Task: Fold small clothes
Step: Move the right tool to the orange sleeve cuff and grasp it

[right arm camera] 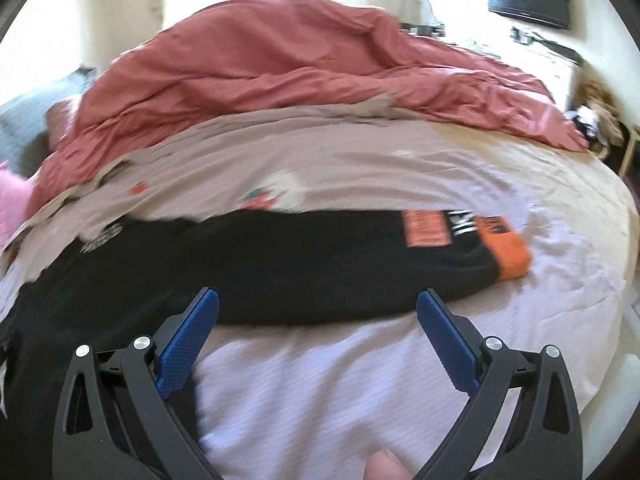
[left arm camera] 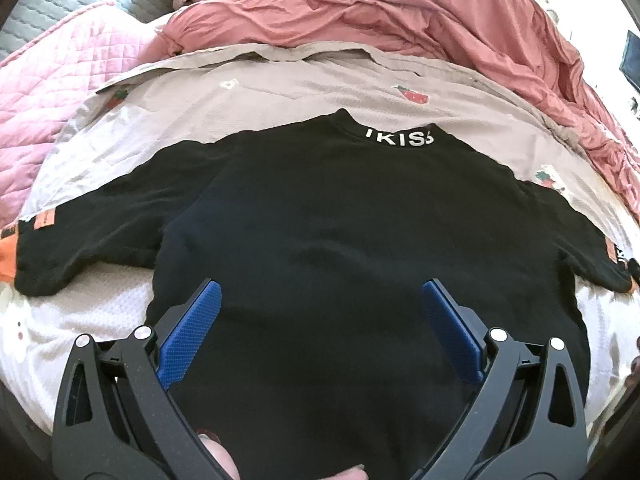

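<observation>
A: Where does the black sweatshirt (left arm camera: 340, 220) lie?

B: Flat on the pale sheet (left arm camera: 248, 92), collar away from the camera, white lettering on the neckband. Both sleeves are spread out to the sides. Beyond the collar a crumpled red duvet (left arm camera: 400, 12) is heaped, and a pink quilted cover (left arm camera: 68, 64) sits to the far left of the sweatshirt.

A: And the left gripper (left arm camera: 320, 300)?

B: It hovers over the lower body of the sweatshirt, its blue pads (left arm camera: 192, 332) spread wide apart with nothing between them. I cannot tell whether they touch the cloth.

A: The right gripper (right arm camera: 318, 308)?

B: Also spread wide, holding nothing. Its left finger is over the sweatshirt's (right arm camera: 280, 264) body edge, and its right finger is near the lower edge of the sleeve. That sleeve stretches out rightwards and ends in an orange cuff (right arm camera: 508, 252), with an orange patch (right arm camera: 426, 228) just before it. The view is somewhat blurred.

A: Anything else?

B: A fingertip (right arm camera: 384, 466) shows at the bottom edge, below the sweatshirt.
</observation>
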Action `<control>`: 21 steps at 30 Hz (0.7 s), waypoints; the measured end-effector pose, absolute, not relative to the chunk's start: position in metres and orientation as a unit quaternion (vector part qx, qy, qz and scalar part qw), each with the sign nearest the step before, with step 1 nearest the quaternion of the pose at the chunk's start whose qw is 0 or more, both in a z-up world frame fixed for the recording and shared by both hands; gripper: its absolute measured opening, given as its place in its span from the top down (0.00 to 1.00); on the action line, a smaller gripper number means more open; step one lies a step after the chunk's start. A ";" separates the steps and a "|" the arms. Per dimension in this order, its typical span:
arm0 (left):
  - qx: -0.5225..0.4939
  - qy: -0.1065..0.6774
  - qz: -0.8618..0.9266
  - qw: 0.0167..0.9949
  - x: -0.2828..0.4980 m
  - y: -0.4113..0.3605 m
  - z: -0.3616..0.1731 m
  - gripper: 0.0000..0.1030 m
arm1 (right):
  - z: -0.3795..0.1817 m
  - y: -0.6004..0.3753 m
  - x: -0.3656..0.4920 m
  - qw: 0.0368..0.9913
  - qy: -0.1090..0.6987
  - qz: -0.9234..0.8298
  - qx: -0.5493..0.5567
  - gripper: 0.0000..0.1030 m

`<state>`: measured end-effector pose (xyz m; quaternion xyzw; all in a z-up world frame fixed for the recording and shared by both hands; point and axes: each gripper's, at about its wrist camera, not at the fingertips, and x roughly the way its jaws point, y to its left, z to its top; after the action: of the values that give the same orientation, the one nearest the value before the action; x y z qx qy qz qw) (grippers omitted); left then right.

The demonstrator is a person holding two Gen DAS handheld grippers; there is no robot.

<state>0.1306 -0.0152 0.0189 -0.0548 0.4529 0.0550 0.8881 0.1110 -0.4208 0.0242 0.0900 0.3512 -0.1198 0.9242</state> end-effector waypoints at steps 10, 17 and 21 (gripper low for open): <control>-0.060 0.459 0.056 0.884 0.164 -0.014 0.009 0.09 | 0.008 -0.532 0.120 0.890 0.364 -0.238 0.139 0.04; -0.064 0.464 0.060 0.882 0.192 -0.013 0.000 0.09 | -0.013 -0.559 0.135 0.870 0.405 -0.242 0.143 0.04; -0.067 0.471 0.056 0.878 0.208 -0.015 -0.010 0.09 | -0.026 -0.567 0.149 0.865 0.420 -0.231 0.148 0.05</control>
<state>0.2079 -0.0150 -0.0104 -0.0674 0.4712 0.0556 0.8777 0.1493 -0.5666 -0.0255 0.1475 0.4205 -0.2312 0.8649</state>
